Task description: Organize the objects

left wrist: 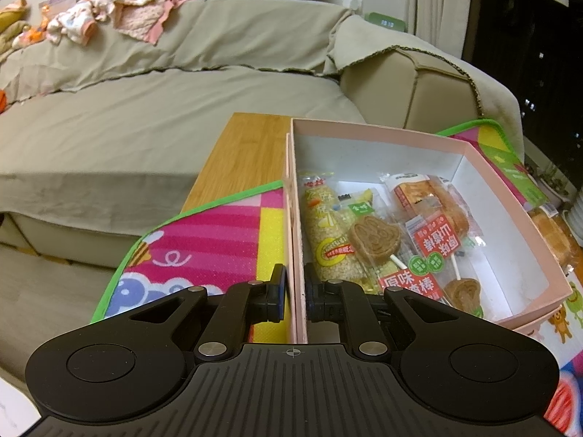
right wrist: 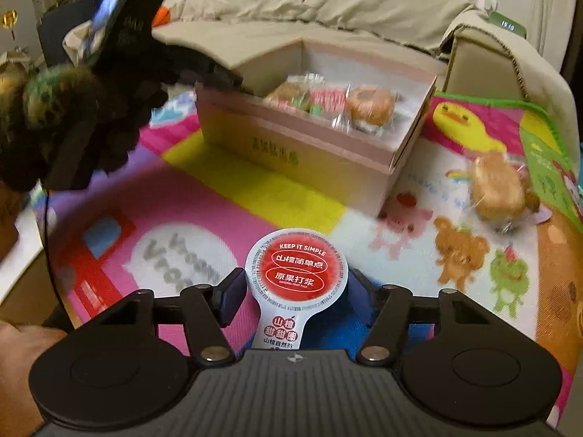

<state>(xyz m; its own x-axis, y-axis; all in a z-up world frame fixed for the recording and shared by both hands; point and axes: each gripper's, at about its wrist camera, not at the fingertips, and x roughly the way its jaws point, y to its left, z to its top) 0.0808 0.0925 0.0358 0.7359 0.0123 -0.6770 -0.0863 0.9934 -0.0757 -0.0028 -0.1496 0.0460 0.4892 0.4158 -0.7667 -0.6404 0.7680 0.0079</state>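
Note:
A pink box stands open on a colourful play mat. It holds several wrapped snacks: a grain bar, a bunny-shaped biscuit on a stick and a bread packet. My left gripper is shut on the box's near left wall, one finger outside and one inside. In the right wrist view the box sits ahead. My right gripper is shut on a small snack cup with a red and white foil lid. The cup looks sharp while the mat behind it is blurred.
A wrapped bread roll lies on the mat right of the box. A fuzzy dark sleeve reaches in from the upper left. A beige sofa with clothes on it stands behind a wooden table.

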